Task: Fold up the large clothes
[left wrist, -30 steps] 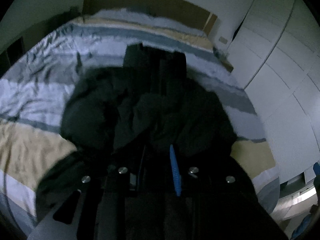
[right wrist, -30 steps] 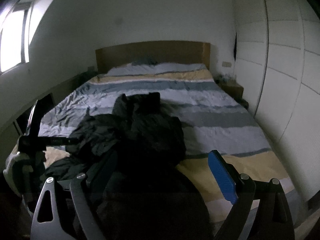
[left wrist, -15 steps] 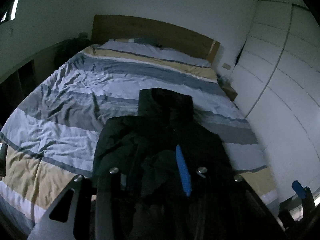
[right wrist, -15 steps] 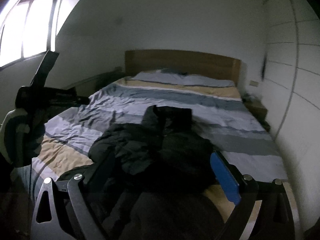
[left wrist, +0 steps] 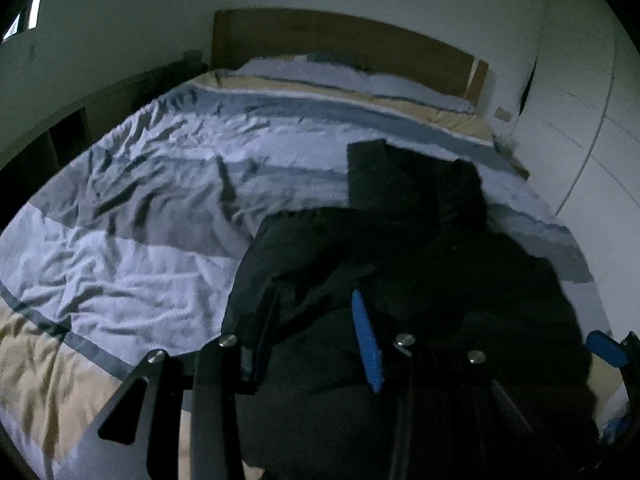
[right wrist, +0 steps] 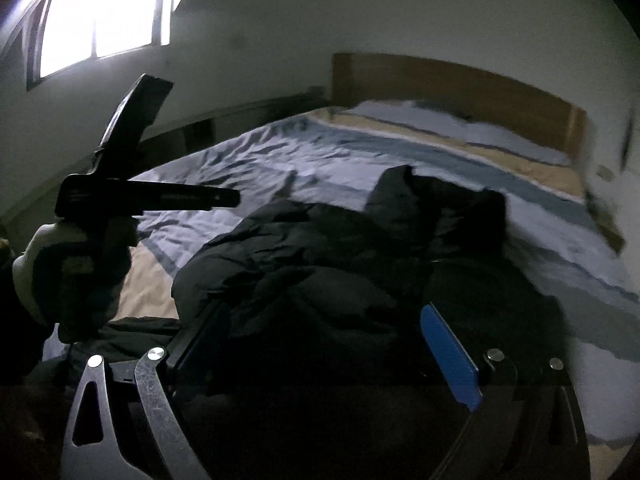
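Black jacket [left wrist: 400,264] crumpled on striped duvet [left wrist: 160,208] at bed's foot, directly ahead of & under both tongs: left gripper [left wrist: 316,332] & right gripper [right wrist: 320,344] spread apart, grasping nothing.

The jacket [left wrist: 400,264] is plain black, lying at about five o'clock on a duvet [left wrist: 160,208] banded in pale blue-white, grey, slate blue and sandy tan stripes. At twelve o'clock stands a warm brown wooden headboard [left wrist: 340,40] against an off-white wall [left wrist: 160,0], with white wardrobe doors [left wrist: 592,128] at three o'clock. The left gripper [left wrist: 316,332] and right gripper [right wrist: 320,344] are black, each with a ribbed bright blue pad [right wrist: 450,360], and a white-framed window [right wrist: 100,12] glows at ten o'clock.
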